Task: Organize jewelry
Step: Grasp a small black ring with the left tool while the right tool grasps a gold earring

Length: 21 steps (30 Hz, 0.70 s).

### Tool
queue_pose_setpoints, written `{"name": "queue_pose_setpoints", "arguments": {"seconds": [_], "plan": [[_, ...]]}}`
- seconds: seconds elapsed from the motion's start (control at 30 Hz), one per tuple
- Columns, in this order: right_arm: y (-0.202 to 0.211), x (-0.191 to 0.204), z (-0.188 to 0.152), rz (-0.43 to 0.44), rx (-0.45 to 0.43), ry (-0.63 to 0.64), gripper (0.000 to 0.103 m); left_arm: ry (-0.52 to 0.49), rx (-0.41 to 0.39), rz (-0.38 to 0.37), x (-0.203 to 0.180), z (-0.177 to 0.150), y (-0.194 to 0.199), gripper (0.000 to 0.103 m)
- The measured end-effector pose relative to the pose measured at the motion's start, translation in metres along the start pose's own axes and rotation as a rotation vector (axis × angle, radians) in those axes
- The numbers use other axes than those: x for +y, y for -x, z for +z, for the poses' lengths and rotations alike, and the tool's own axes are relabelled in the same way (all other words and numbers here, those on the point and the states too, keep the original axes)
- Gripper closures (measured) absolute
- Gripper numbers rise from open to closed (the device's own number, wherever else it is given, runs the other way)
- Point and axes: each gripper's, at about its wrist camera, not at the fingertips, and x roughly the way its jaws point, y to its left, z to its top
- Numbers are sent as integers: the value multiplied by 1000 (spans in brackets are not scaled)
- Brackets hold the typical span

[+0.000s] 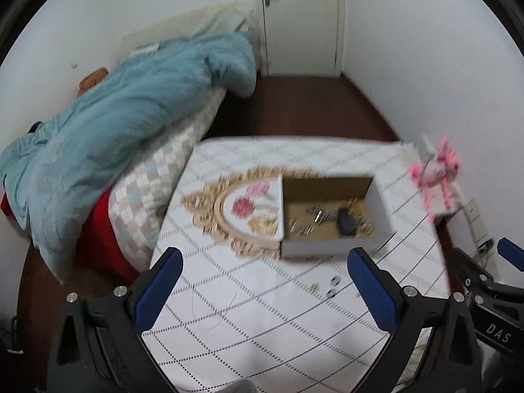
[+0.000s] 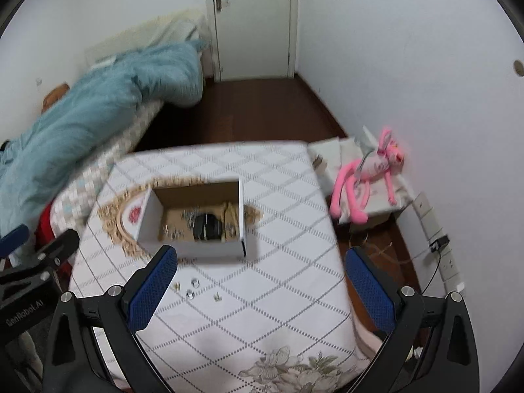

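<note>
1. I take the open cardboard box (image 1: 327, 216) as my landmark. It sits on the bench (image 1: 262, 327) under a white diamond-patterned cloth, and it rests partly on an ornate gold-framed tray (image 1: 229, 209) that sticks out on its bed-ward side.

2. Inside the box I can see a tangle of chains and gold-coloured pieces around one dark lump (image 2: 208, 226). The blur keeps me from naming any single item.

3. A few loose pieces (image 2: 193, 286) lie on the cloth just in front of the box, on my side of it: two small round shiny ones and some tiny gold bits. I judge these are what is left to gather.

4. My left claw (image 1: 263, 283) is released, its blue pads wide apart and holding nothing. It hangs above the cloth on the near side of the box.

5. My right claw (image 2: 260, 280) is also spread and empty, hovering in front of the box, with the loose pieces near its left finger.

6. Risks as I see them:
   - The pieces are tiny, so broad pads could slide over them or flick them off the bench.
   - A pinch might bunch the cloth and scatter the rest.
   - Nudging the box could slide it on the tray.
   - The two claws are close together and may collide.
</note>
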Motion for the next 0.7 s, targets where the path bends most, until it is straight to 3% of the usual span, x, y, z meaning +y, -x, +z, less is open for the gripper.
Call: {"name": "queue_pose_setpoints", "arguments": {"seconds": [0.13,0.2,0.33,0.43,0.53,0.7], "plan": [[-51,10,-24,49,98,14,0,-4,113,29,8,-25,-45,0],[-76,15,-38,79,139,20,6,-12,159,44,10,-40,-64,0],[-116,28,-59,116,203,30,26,-30,224,74,14,-62,-94,0],[-140,36,-71,135,229,35,33,-33,259,85,19,-74,-110,0],[-158,41,-81,148,248,28,53,-40,283,95,21,-82,-121,0],[-167,48,-87,147,211,36,77,-33,300,93,26,-87,-132,0]]}}
